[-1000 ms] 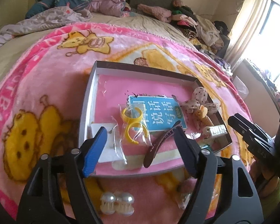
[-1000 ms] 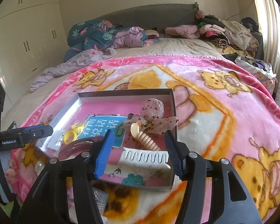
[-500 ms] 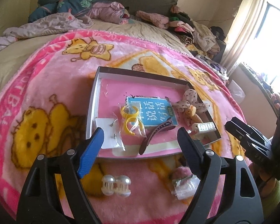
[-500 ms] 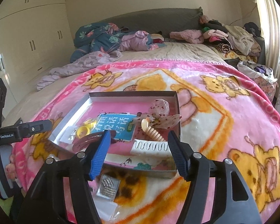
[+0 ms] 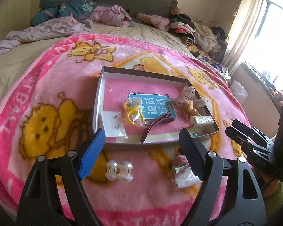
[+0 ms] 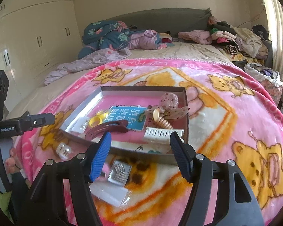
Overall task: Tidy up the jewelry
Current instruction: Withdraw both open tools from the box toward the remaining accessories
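A shallow grey box (image 5: pixel 99 101) with a pink floor sat on a pink blanket (image 5: pixel 52 86) with yellow bears, spread over a bed (image 6: pixel 188 50). Inside the box lay the jewelry and hair things — a blue card (image 5: pixel 152 107) with white writing, yellow rings (image 5: pixel 132 111) in a clear bag, a white earring card (image 5: pixel 111 124), a dark red hair clip (image 5: pixel 156 124), a spotted bow (image 5: pixel 188 94), a cream spiral clip (image 5: pixel 193 111) and a white comb clip (image 5: pixel 202 120).

The left tongs (image 5: pixel 141 148) were spread wide with nothing between them. They hung over the blanket, near the front edge of the box. Just below them a pearl hair clip (image 5: pixel 119 170) lay on the blanket, outside the box. Beside it, by the right finger, lay a small clear bag (image 5: pixel 183 177) with something pink in it.

The right tongs (image 6: pixel 139 155) had just been opening, and they were empty too. Under them, in front of the box, lay a little silver sparkly square (image 6: pixel 119 172) on a clear packet (image 6: pixel 111 192) — not yet in the box.

Clothes (image 6: pixel 235 35) were piled at the far side of the bed.
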Tool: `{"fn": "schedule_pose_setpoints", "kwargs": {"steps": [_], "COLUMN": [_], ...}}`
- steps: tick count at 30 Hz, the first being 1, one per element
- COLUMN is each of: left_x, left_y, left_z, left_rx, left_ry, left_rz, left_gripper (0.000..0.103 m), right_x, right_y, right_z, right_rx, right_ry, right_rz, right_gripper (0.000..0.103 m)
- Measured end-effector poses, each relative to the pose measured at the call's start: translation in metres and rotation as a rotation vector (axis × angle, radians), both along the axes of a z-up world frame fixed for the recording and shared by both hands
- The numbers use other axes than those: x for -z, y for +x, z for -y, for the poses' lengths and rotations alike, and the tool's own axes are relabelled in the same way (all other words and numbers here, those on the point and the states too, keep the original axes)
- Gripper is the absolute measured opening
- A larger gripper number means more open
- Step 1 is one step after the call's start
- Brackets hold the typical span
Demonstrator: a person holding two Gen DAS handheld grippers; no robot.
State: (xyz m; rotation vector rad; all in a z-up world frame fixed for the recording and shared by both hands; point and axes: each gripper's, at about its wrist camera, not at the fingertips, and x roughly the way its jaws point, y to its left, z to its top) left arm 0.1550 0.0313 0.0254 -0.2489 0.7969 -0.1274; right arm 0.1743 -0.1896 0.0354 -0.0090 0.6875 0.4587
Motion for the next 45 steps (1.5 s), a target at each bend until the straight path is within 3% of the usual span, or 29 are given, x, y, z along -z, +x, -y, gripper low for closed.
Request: {"fn": "schedule_pose_setpoints", "kwargs": {"steps": [16,32,45], "left_x": [0.010,0.034,0.055], "left_y": [-0.032,-0.042,-0.021], "left_z": [0.010,0.036,0.077], "left_rx": [0.024,0.127,0.234], "left_ry": [0.041,0.074,0.098], "left_rz": [-0.023,-0.092,-0.168], "left_gripper": [0.073,0.073,0.059], "right_x": [0.018,0.050,0.070], "right_y": [-0.029,-0.048,-0.057], "right_z": [-0.002,-0.004,0.013], "right_rx": [-0.053,-0.104,-0.106], "right_ry": [-0.027,-0.046,-0.020], "right_rz": [-0.050,-0.115,-0.152], "right_gripper": [0.063,0.063,0.068]}}
